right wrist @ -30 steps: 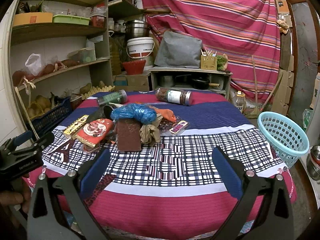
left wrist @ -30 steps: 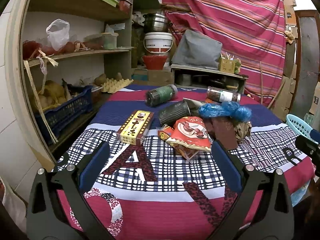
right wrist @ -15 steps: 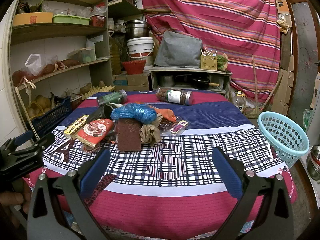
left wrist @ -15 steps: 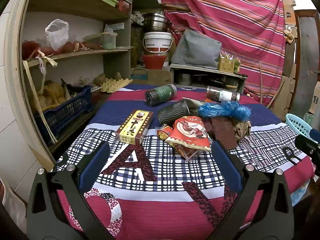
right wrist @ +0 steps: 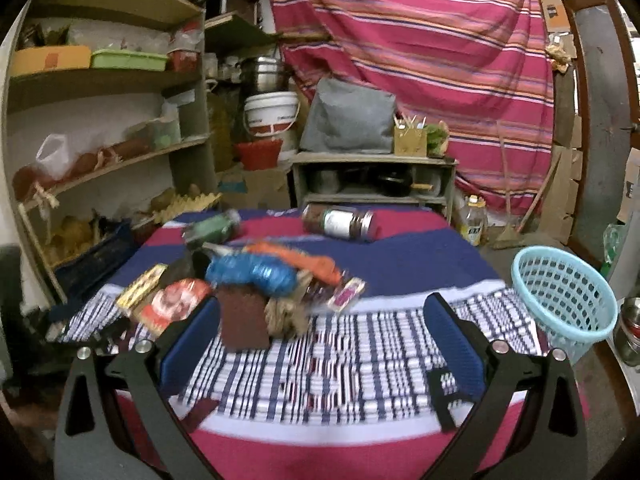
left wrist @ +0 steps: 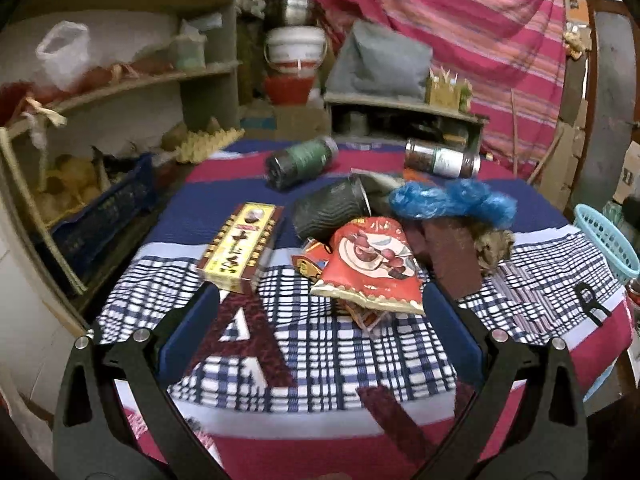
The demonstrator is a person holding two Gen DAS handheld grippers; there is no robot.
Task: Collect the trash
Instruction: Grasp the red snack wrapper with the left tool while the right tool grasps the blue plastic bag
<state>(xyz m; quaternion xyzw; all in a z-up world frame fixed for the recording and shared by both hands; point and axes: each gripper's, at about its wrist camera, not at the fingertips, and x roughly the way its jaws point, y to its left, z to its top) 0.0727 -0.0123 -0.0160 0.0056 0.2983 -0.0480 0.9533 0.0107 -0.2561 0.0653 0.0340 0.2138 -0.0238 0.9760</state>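
**A:** Both of your views have shifted since a moment ago. The left tongs (left wrist: 320,312) have come in closer to the trash pile: the red snack bag (left wrist: 370,268) and the yellow box (left wrist: 242,248) fill more of that view than before. The right view has smeared, so that hand is on the move too.

**B:** Holding anything yet?

**A:** No. Your left tongs are spread wide with nothing between them, and so are the right tongs (right wrist: 320,324). The trash lies untouched in the middle of the tabletop (left wrist: 340,360): the snack bag, the box, the blue plastic bag (right wrist: 252,274) on top of the heap, the brown pad (right wrist: 244,322). The light blue basket (right wrist: 564,300) stands off the tabletop's right edge, well apart from the pile.

**B:** So?

**A:** I judge you're starting your first pick; the snack bag is nearest your left tongs.
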